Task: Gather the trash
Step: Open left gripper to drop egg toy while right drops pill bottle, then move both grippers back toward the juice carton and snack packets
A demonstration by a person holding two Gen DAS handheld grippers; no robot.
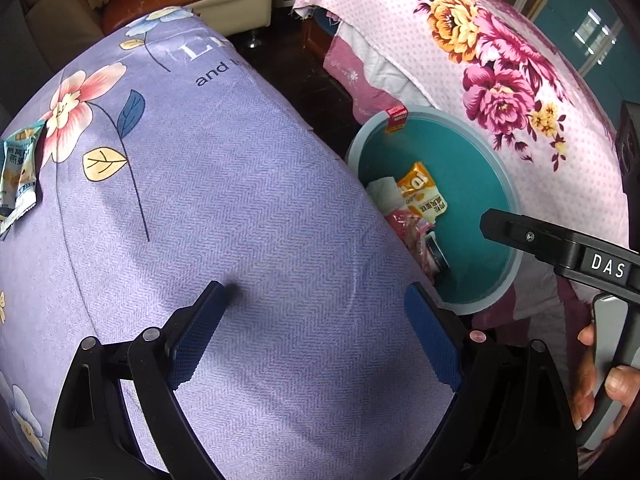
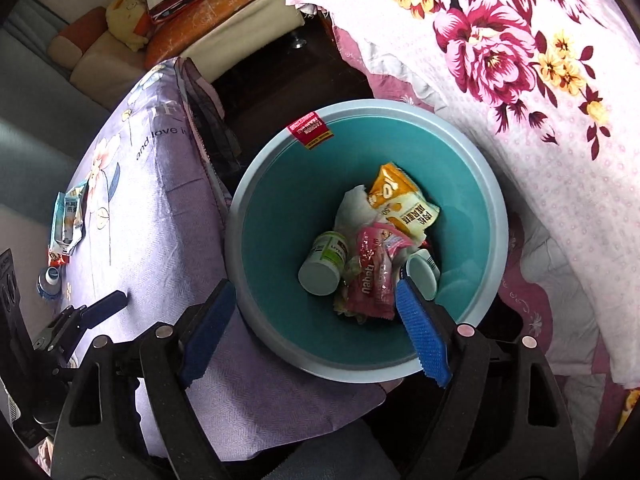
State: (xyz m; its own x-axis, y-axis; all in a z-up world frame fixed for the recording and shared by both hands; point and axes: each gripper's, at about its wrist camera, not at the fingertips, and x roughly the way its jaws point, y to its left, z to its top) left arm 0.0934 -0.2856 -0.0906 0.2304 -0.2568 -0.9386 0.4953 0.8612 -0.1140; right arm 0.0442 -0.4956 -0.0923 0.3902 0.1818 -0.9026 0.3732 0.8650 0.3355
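Observation:
A teal trash bin (image 2: 472, 184) stands between the lilac-covered table (image 2: 160, 224) and a pink floral bed cover. In it lie an orange snack packet (image 2: 396, 196), a pink wrapper (image 2: 374, 276), a white tissue, and two white bottles (image 2: 322, 268). My right gripper (image 2: 316, 328) is open and empty above the bin's near rim. My left gripper (image 1: 316, 332) is open and empty over the lilac cloth (image 1: 240, 200). A light-blue snack packet (image 1: 20, 168) lies at the table's far left; it also shows in the right wrist view (image 2: 68, 220). The bin shows in the left wrist view (image 1: 468, 184).
A small blue-capped bottle (image 2: 50, 280) and a red wrapper (image 2: 58, 258) lie on the table's left edge. A red label (image 2: 310, 130) hangs on the bin's far rim. The pink floral cover (image 2: 520, 60) rises on the right. A sofa (image 2: 120, 40) stands behind.

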